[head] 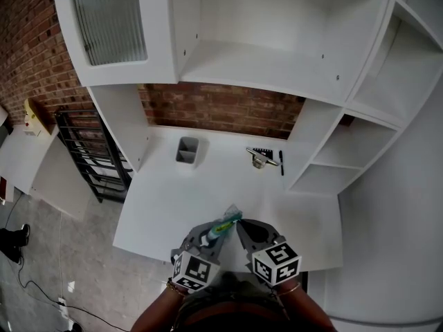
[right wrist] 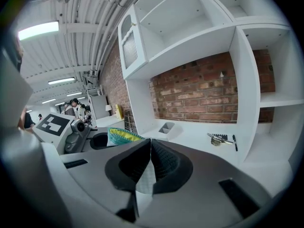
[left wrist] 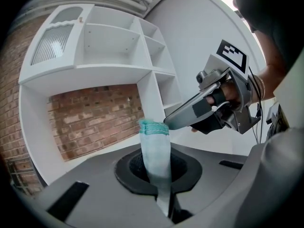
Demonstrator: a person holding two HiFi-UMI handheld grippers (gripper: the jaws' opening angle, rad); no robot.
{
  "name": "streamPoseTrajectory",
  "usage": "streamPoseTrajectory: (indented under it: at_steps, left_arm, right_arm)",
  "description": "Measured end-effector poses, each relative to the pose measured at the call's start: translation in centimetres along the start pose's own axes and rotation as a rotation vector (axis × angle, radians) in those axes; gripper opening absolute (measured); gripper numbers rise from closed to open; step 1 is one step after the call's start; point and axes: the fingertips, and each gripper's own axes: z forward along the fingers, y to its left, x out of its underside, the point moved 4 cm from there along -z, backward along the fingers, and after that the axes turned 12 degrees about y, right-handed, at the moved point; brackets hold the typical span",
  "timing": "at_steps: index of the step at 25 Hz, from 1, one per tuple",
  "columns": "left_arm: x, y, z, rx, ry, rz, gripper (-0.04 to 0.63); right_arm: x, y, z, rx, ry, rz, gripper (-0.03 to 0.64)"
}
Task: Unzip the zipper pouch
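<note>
A pale mesh zipper pouch (head: 223, 225) with a teal and yellow end hangs above the front of the white desk (head: 166, 206), between my two grippers. My left gripper (head: 208, 237) is shut on the pouch (left wrist: 156, 151), which stands up out of its jaws (left wrist: 164, 201). The right gripper (head: 239, 225) meets the pouch's teal top end (left wrist: 153, 127) with its tip (left wrist: 171, 122). In the right gripper view the jaws (right wrist: 148, 175) are shut on a thin strip of pale mesh, and the pouch's teal and yellow end (right wrist: 121, 136) shows just to their left.
At the back of the desk stand a grey two-compartment holder (head: 187, 150), a metal clip on a black item (head: 261, 158) and a black pen (head: 281, 162). White shelves (head: 346, 158) rise on the right, a black rack (head: 90, 161) stands at the left.
</note>
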Motion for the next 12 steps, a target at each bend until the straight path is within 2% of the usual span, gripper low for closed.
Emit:
streamPoseTrajectory:
  at_steps: [6, 12]
  left_arm:
    - [0.1, 0.0, -0.1, 0.022, -0.010, -0.026, 0.003]
    - [0.2, -0.1, -0.3, 0.075, -0.034, -0.086, 0.003]
  right_arm:
    - [0.3, -0.9, 0.1, 0.022, 0.003, 0.012, 0.006]
    - [0.8, -1.9, 0.2, 0.034, 0.013, 0.050, 0.006]
